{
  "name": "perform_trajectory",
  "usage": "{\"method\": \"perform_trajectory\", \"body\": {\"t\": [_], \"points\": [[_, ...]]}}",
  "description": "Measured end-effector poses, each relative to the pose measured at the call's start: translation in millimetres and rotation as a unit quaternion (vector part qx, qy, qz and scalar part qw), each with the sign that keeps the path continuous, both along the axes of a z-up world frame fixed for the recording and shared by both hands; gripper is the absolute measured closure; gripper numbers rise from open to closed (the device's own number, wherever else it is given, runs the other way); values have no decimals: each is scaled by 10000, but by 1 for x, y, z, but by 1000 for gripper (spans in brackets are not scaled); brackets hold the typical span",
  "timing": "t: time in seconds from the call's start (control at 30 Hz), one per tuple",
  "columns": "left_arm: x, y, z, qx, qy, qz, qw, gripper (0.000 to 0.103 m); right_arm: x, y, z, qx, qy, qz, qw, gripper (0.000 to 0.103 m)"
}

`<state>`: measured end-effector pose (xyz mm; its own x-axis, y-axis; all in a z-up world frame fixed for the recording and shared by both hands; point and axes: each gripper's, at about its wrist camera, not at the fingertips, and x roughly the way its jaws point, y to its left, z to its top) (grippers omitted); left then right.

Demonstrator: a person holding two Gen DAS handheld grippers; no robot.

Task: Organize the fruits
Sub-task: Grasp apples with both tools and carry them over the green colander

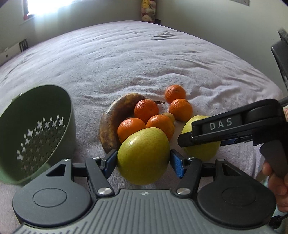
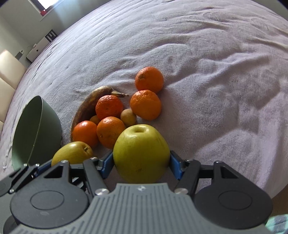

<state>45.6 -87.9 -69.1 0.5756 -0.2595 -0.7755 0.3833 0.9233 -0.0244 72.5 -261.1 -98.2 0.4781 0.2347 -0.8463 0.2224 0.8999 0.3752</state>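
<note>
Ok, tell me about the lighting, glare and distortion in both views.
Left wrist view: the window is blown out to white, the bed bulges from fisheye, and a highlight sits on the held apple. Right wrist view: soft shadows cross the blanket, and the edges curve.

a home bedroom: blanket-covered bed [image 1: 126,54], window [image 1: 39,7], plush toys [image 1: 148,10].

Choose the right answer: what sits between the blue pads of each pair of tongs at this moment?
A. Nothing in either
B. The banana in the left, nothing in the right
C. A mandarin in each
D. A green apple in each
D: the left tongs have their blue pads against one green apple, and the right tongs hold the other green apple.
</note>
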Motion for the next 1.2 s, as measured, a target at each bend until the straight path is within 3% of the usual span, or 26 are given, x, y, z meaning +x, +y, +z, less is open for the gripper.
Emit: {"method": "perform_trajectory", "body": {"t": [0.37,0.6,0.73,0.87,1.0,1.2], "points": [[-11,40,42,-740,17,547,9958,31,-9,16,37,333,-510,134,9981,42],[-11,75,70,-1226,-18,1036,9870,31,-10,32,46,482,-514,230,9972,42],[-12,99,88,-1297,-223,1327,9824,31,-11,54,65,476,-818,514,9942,42],[-2,129,97,-1423,-303,1813,9726,31,-7,82,85,471,-1275,991,9858,42],[13,160,97,-1562,-146,2255,9615,31,4,114,96,159,-1564,1672,9733,42],[33,187,83,-1512,205,2719,9502,31,22,159,101,-327,-1831,2770,9427,42]]}}
